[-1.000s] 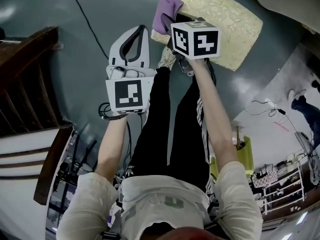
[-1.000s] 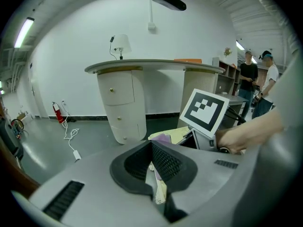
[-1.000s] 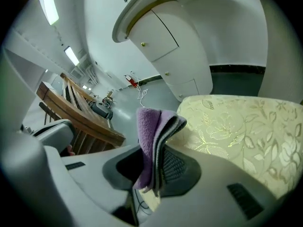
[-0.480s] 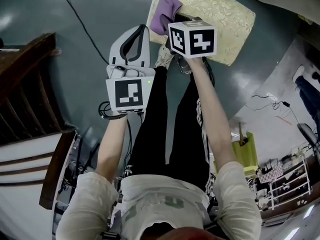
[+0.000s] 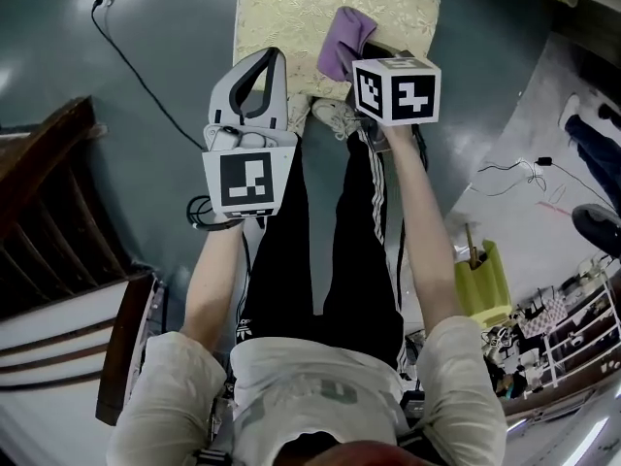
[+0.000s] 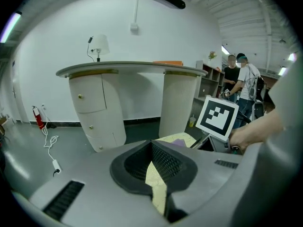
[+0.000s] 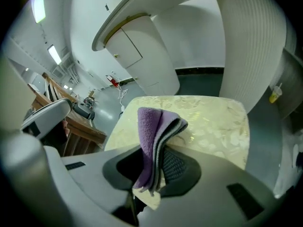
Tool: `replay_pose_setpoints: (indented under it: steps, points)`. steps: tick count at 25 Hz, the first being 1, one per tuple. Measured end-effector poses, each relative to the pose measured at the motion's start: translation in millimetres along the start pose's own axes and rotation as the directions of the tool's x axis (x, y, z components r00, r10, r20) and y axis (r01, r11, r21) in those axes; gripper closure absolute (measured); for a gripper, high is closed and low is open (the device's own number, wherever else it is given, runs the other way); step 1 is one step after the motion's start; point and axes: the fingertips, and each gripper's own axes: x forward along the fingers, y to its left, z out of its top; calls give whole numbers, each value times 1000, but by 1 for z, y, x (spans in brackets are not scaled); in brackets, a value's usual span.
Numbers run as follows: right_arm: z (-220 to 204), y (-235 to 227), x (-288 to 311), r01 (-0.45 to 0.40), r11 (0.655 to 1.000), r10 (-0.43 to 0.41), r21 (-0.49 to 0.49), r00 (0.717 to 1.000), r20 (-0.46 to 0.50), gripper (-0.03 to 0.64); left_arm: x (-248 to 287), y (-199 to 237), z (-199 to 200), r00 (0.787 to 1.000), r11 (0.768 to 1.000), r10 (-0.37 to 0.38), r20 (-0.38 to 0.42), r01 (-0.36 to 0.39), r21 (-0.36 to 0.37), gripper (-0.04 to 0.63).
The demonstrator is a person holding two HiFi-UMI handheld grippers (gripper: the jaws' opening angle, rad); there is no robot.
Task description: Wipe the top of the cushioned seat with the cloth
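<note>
1. Up at the top of the head view, just past the person's shoes (image 5: pixel 336 116), sits the cushioned seat (image 5: pixel 291 13). It's pale yellow with a leafy pattern and stands on a grey-blue floor.
2. Right gripper (image 7: pixel 150 176): the jaws are clamped tight on the purple cloth (image 7: pixel 152 126). The cloth is folded into a few layers, and the bunched end pokes out past the jaws.
3. From above, the cloth sits over the seat's near edge, a bit toward its right corner. Honestly can't tell whether it's actually pressing on the cushion or just held above it.
4. Left gripper (image 6: pixel 157 176): the jaws are pretty much together, with only a thin slit between the black pads. Nothing is in there, you just see a sliver of the yellow seat fabric through it.
5. In the head view the left gripper's tips line up with the seat's near left corner, right beside the right gripper. How high it hangs I can't say.
6. The right gripper's marker cube (image 5: pixel 398 90) covers most of that gripper from above.
7. Background stuff:
   - Behind the seat is a white curved counter (image 6: pixel 132 70) with a drawer pedestal (image 6: pixel 97 112) and a little lamp (image 6: pixel 99 44) on top.
   - Two people (image 6: pixel 242 82) are standing off to the right.
   - A cable (image 5: pixel 136 66) snakes over the floor on the left.
   - Some dark wooden furniture (image 5: pixel 39 202) sits at the left edge.
</note>
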Motion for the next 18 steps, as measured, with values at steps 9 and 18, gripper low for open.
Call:
replay_pose_setpoints:
  steps: [9, 18]
  points:
    - [-23, -80, -49, 106, 993, -106, 57, 994, -7, 526, 21, -32, 22, 999, 998, -36, 8, 35, 53, 589]
    - [-36, -122, -77, 158, 984, -155, 83, 987, -42, 526, 25, -45, 30, 1000, 998, -22, 2, 22, 60, 589]
